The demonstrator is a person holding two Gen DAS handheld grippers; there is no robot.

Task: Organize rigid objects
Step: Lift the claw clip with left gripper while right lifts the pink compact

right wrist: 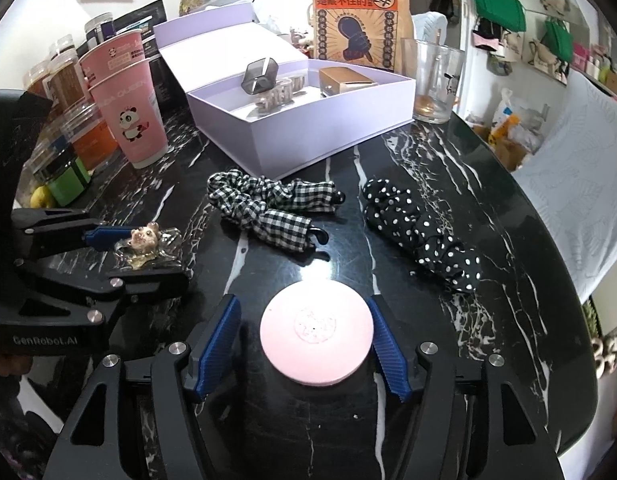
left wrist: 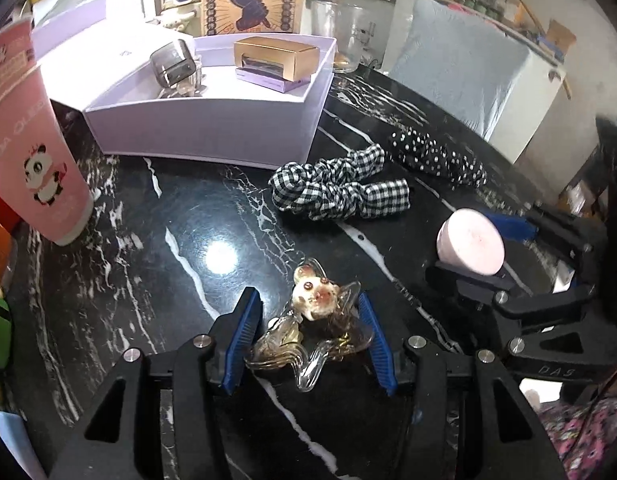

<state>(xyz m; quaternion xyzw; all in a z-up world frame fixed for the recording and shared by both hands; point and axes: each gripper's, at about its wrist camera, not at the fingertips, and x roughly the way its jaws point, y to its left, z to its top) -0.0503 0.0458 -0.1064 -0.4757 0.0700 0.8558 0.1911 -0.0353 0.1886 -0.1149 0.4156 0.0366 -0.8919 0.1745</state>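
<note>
**Two grips pending, four items outside box**

- Table (right wrist: 488, 184): black marble, bearing all below.
- Box (right wrist: 308, 140): lilac, lid back, far centre. Already holding grey case (right wrist: 259, 76), gold carton (right wrist: 346, 79), pale clip (right wrist: 282, 94).
- Cup (right wrist: 134, 120): pink, panda print, left of box. Not for sorting, by judgement.
- Dotted scrunchie (right wrist: 424, 236) and check scrunchie (right wrist: 268, 208): soft, between box and grippers; likely to stay out.
- Right gripper (right wrist: 308, 344): spread wide, straddling pink compact (right wrist: 316, 334) flat on table; right pad just beside rim, left pad apart. Nothing gripped.
- Left gripper (left wrist: 308, 336): released, flanking bear clip (left wrist: 308, 332) on table; contact with pads uncertain.

Step in hand, by judgement: pre-grasp on both rigid items. Next move: squeeze shut across compact's rim and clip's body, lift clear of scrunchies, carry forward to free floor in box. Clip glassy and irregular, so prone to slipping.
</note>
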